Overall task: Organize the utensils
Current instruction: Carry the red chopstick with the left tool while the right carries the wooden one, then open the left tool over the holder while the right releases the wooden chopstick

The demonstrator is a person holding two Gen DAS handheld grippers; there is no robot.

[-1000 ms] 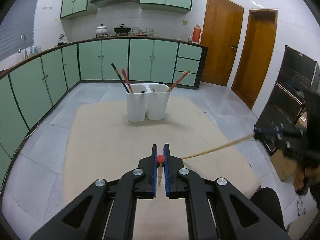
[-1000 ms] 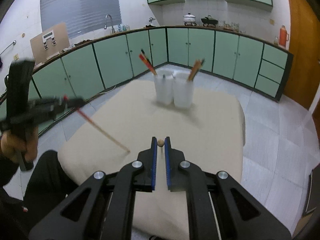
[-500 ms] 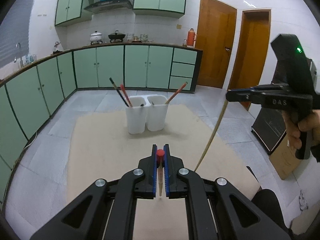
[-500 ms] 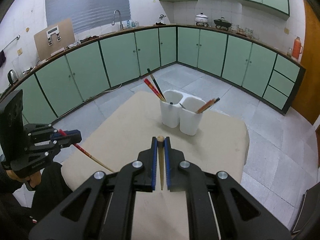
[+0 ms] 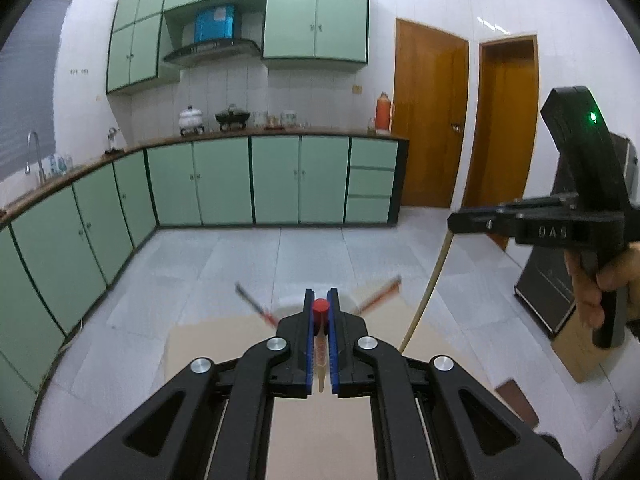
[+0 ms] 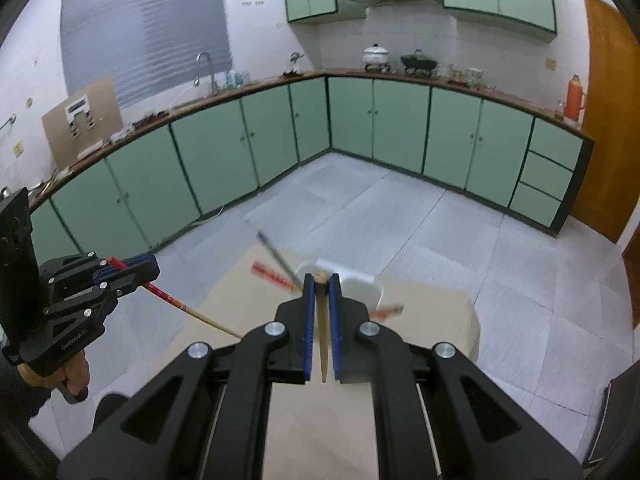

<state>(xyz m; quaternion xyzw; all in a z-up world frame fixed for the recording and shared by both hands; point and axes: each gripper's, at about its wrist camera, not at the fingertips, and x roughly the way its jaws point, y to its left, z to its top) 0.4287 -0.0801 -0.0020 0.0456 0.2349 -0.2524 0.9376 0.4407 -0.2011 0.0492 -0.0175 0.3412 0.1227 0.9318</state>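
My left gripper (image 5: 320, 312) is shut on a red-topped chopstick (image 5: 320, 344) that hangs point down; it also shows in the right wrist view (image 6: 168, 300). My right gripper (image 6: 321, 284) is shut on a plain wooden chopstick (image 6: 322, 340), also seen from the left wrist (image 5: 428, 292). Two white holder cups (image 6: 360, 286) stand on the beige table (image 6: 420, 320), mostly hidden behind the fingers. Chopsticks (image 6: 276, 260) lean out of the cups to the left, and one (image 5: 380, 294) leans out to the right. Both grippers are raised above the table, short of the cups.
Green kitchen cabinets (image 5: 276, 180) line the far walls. Two wooden doors (image 5: 432, 128) stand at the right. A dark cabinet (image 5: 560, 280) and a cardboard box (image 5: 576, 348) sit by the table's right side. The tiled floor (image 6: 400, 216) surrounds the table.
Both grippers have risen and tipped upward, so the cups have dropped low in view behind the fingers. Each still holds its chopstick.
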